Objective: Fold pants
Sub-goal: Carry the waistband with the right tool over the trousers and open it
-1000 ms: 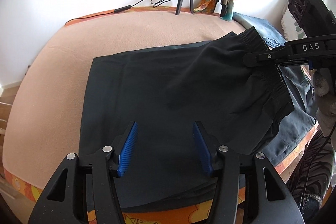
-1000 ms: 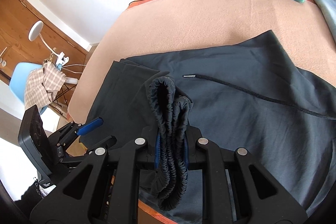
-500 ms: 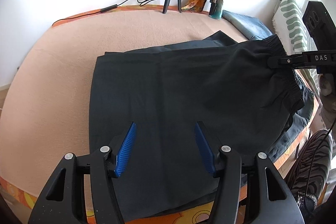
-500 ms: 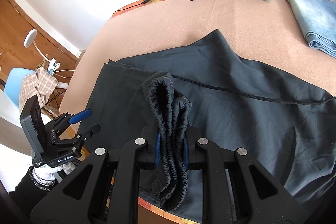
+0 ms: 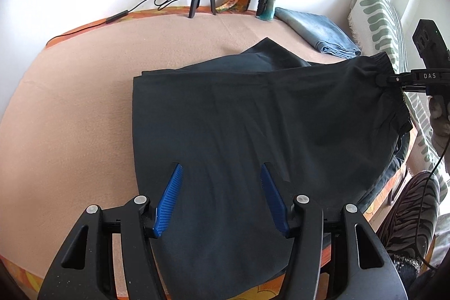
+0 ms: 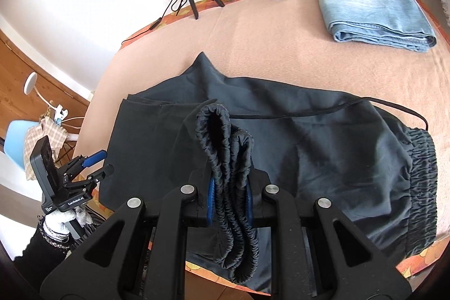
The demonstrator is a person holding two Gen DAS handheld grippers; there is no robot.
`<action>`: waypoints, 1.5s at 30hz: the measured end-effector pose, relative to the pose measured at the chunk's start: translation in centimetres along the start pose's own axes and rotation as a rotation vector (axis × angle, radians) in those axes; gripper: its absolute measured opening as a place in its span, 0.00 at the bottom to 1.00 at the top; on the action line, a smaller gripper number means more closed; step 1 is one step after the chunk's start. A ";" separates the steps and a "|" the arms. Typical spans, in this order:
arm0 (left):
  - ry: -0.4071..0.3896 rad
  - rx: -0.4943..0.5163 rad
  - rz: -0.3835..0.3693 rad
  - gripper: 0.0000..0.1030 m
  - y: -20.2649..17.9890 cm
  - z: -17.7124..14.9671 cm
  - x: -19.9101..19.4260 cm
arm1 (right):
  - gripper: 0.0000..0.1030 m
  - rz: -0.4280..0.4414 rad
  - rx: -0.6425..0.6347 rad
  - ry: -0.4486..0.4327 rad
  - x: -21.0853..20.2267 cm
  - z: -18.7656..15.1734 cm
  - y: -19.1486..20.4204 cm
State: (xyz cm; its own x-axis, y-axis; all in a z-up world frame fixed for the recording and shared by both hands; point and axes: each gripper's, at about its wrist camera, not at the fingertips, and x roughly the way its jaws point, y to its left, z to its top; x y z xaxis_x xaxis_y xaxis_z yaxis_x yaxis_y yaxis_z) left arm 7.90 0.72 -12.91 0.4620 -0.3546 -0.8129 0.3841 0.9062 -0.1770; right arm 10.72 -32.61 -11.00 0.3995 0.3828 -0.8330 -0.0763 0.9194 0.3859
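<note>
Right hand-held gripper (image 6: 228, 194) clamps pants (image 6: 281, 159) waistband (bunched); left hand-held gripper (image 5: 220, 198) agape, empty

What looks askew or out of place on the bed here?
The black pants lie uneven: one corner pokes out toward the wall, and the drawstring trails loose across the fabric. The folded jeans look tidy.

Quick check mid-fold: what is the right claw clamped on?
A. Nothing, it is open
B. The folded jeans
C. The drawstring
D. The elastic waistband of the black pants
D: in the right wrist view the right claw has its blue pads pressed on the bunched waistband of the black pants.
</note>
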 end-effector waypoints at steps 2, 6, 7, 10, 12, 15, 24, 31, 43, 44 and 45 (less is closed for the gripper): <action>0.005 0.011 -0.008 0.55 -0.6 0.1 0.3 | 0.17 -0.019 0.003 -0.004 -0.7 0.0 -1.0; 0.022 0.034 -0.019 0.55 -1.7 0.2 0.9 | 0.17 -0.051 0.010 -0.003 -1.8 -0.1 -3.0; 0.026 0.039 -0.022 0.55 -1.9 0.2 1.1 | 0.17 -0.063 0.010 -0.002 -2.0 -0.1 -3.5; 0.037 0.048 -0.027 0.55 -2.6 0.2 1.6 | 0.17 -0.095 0.021 0.004 -2.4 -0.1 -5.2; 0.042 0.053 -0.032 0.55 -3.0 0.1 1.8 | 0.17 -0.118 0.035 0.001 -2.7 0.0 -6.4; 0.049 0.060 -0.034 0.55 -3.5 0.1 2.0 | 0.17 -0.152 0.057 0.000 -3.0 0.0 -8.3; 0.092 0.076 -0.042 0.55 -4.4 -0.3 3.2 | 0.17 -0.181 0.105 0.010 -2.4 -0.9 -11.3; 0.092 0.053 -0.043 0.55 -4.0 -0.4 3.3 | 0.25 -0.211 0.113 0.005 -2.4 -1.1 -12.2; 0.038 -0.123 -0.047 0.55 -0.6 -1.0 0.7 | 0.45 -0.308 0.045 -0.139 -6.5 -1.3 -8.6; 0.037 -0.140 -0.044 0.55 -0.2 -1.2 0.6 | 0.45 -0.292 0.039 -0.151 -6.7 -1.2 -8.0; 0.037 -0.155 -0.039 0.55 0.2 -1.5 0.5 | 0.45 -0.271 0.033 -0.160 -6.9 -1.0 -7.3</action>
State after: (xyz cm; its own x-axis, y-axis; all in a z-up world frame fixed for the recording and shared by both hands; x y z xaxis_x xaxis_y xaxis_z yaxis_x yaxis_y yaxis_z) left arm 7.05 1.03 -14.19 0.4184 -0.3840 -0.8231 0.2717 0.9177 -0.2899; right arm 7.65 -41.89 -8.50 0.5397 0.1024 -0.8356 0.0810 0.9816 0.1727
